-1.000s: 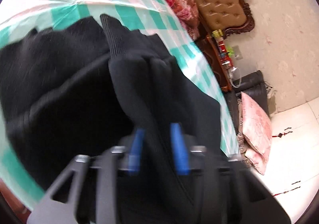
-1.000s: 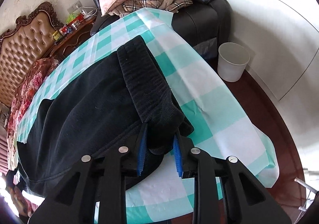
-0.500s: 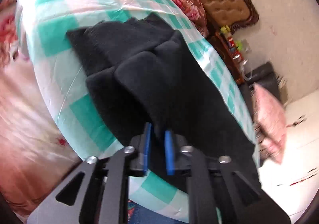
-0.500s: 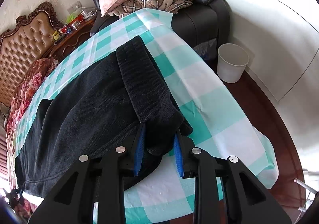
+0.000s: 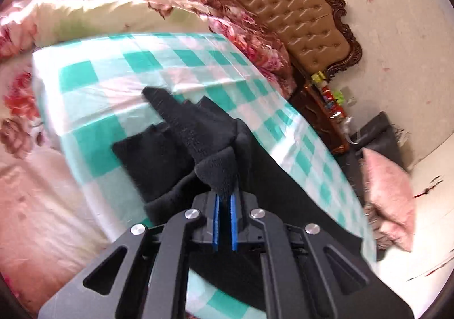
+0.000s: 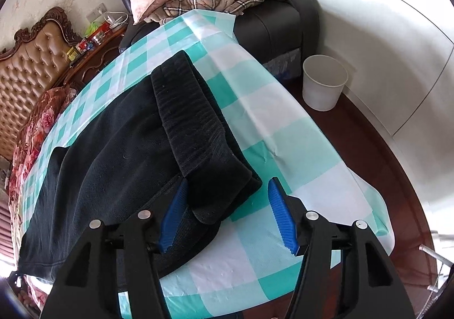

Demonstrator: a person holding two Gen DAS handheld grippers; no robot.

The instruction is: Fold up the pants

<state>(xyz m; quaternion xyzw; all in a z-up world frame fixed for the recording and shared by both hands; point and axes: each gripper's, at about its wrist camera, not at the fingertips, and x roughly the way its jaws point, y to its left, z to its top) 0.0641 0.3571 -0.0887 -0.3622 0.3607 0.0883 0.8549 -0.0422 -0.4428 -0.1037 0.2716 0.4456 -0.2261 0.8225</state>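
1. Black fleece pants (image 6: pixel 113 160), soft and thick, spread lengthwise along the bench under a teal-and-white checked plastic cloth (image 6: pixel 283 120); ribbed waistband (image 6: pixel 187 117) doubled over at the end toward the white waste bin (image 6: pixel 323 83), one corner close to the near edge.
2. Left gripper (image 5: pixel 224 206): blue fingers (image 5: pixel 216 222) clenched on a bunched fold of the fleece at the leg end, lifted clear of the cloth, remaining fabric trailing down to the bench.
3. Right gripper (image 6: pixel 227 214): fingers (image 6: pixel 279 216) spreading apart, waistband corner between them but not pinched; released there, by the look of it.
4. Likely handling: limp, no stiffness, sagging wherever unsupported; light enough for one pinch, yet bulky, so layers liable to slide over each other and over the slick cloth.
5. Best holds, judged from this: ribbed waistband and leg hems, denser and less stretchy; pinch through all layers at a corner rather than mid-panel.
6. Risk: single-layer pinch pulling the fold askew, or dragging the cloth toward the bench edge.
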